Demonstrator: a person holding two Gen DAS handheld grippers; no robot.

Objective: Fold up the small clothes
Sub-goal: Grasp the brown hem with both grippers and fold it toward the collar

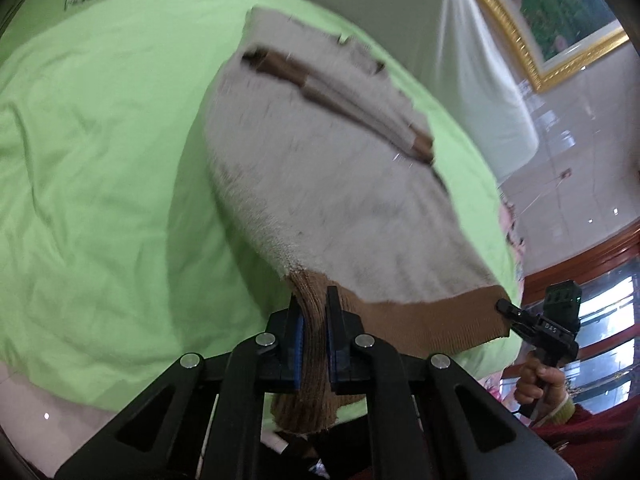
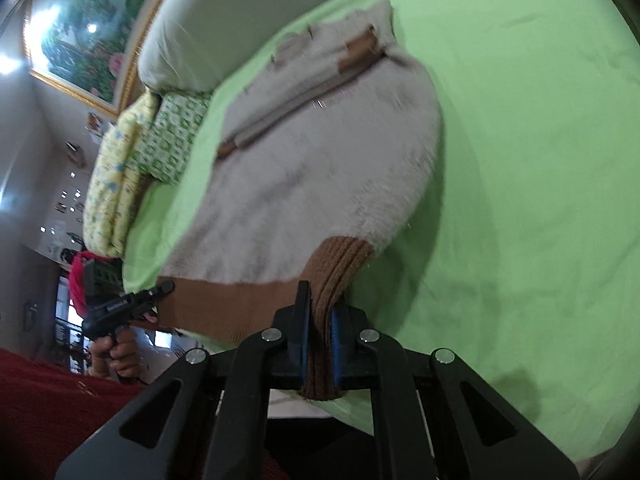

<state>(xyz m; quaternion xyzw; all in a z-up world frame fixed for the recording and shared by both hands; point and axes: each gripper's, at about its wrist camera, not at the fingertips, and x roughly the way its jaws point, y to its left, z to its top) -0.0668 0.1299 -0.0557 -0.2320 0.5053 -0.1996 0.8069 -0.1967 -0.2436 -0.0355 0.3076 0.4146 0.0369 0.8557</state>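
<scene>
A small fluffy white sweater [image 1: 320, 184] with a brown ribbed hem [image 1: 432, 324] and brown stripes across the chest lies on the green bedsheet [image 1: 100, 184]. Its near end is raised off the sheet. My left gripper [image 1: 316, 312] is shut on the hem's left corner, with brown knit bunched between the blue pads. In the right wrist view the same sweater [image 2: 320, 168] stretches away, and my right gripper [image 2: 320, 312] is shut on the hem's right corner [image 2: 336, 264]. Each view shows the other gripper at the far end of the hem: the right gripper [image 1: 504, 306], the left gripper [image 2: 166, 288].
A white pillow [image 2: 208, 28] and folded patterned bedding [image 2: 132, 152] lie at the bed's head. A gold-framed painting [image 1: 560, 12] hangs on the wall. A person's hand [image 1: 540, 380] holds the right gripper's handle beside the bed edge. A red garment [image 2: 48, 400] sits nearby.
</scene>
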